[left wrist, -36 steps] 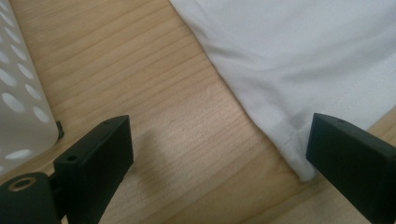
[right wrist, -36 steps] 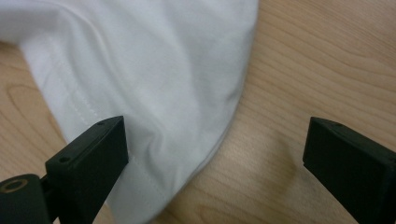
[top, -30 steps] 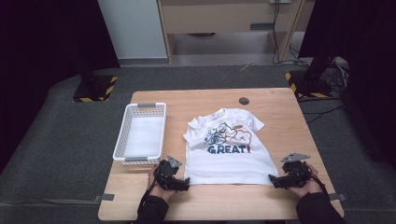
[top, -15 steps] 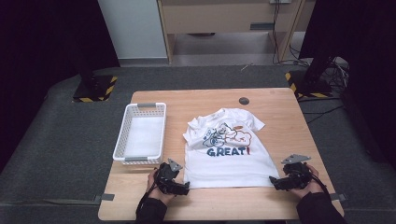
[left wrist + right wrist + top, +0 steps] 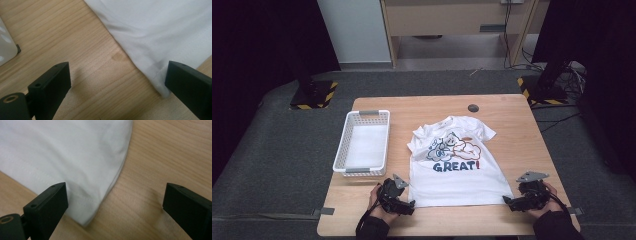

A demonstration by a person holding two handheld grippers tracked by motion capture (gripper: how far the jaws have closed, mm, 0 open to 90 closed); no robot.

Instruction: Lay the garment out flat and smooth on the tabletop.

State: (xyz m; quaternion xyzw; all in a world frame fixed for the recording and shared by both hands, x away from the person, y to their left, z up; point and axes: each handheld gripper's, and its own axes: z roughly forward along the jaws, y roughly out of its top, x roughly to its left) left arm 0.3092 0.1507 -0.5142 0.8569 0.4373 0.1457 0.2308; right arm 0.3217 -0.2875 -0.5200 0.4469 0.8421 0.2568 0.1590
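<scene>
A white T-shirt (image 5: 457, 162) with a cartoon print and the word GREAT lies flat, front up, on the wooden table (image 5: 512, 120). My left gripper (image 5: 406, 204) is open at the shirt's near left hem corner (image 5: 160, 87), which lies between its jaws by the right one. My right gripper (image 5: 508, 201) is open at the near right hem corner (image 5: 90, 217), which lies between its jaws near the left one. Both sit low over the table, held by the person's hands.
A white slotted basket (image 5: 348, 145) stands left of the shirt, its corner (image 5: 7, 47) near my left gripper. A small dark round disc (image 5: 473, 107) lies at the table's far side. The near table edge runs just behind both hands.
Both grippers have edged slightly in toward the shirt's near hem corners. The shirt lies as before.
</scene>
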